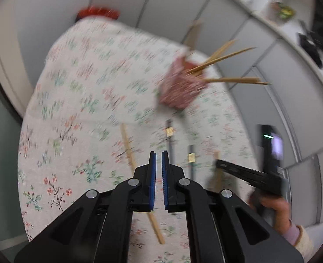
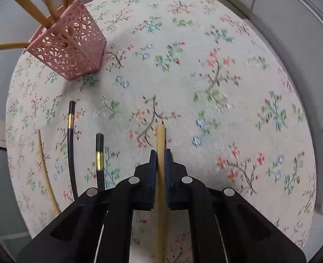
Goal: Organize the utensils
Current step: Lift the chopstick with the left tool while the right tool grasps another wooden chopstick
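A pink lattice utensil holder [image 2: 70, 48] stands on the floral tablecloth [image 2: 183, 76] with several bamboo chopsticks in it; it also shows in the blurred left wrist view [image 1: 181, 87]. My right gripper [image 2: 161, 153] is shut on a bamboo chopstick [image 2: 160, 144] and holds it above the cloth. Two black chopsticks with gold bands [image 2: 70, 131] [image 2: 99, 155] and one loose bamboo chopstick [image 2: 44, 166] lie on the cloth to its left. My left gripper [image 1: 158, 155] has its jaws nearly together with nothing between them, over a loose bamboo chopstick [image 1: 128, 149]. The right gripper [image 1: 249, 175] shows there too.
Grey partition panels [image 1: 161, 4] ring the table. A red object [image 1: 98, 12] sits past the table's far edge. A shelf with small items [image 1: 282, 11] runs at the upper right. The table edge [image 2: 310, 131] drops off at the right.
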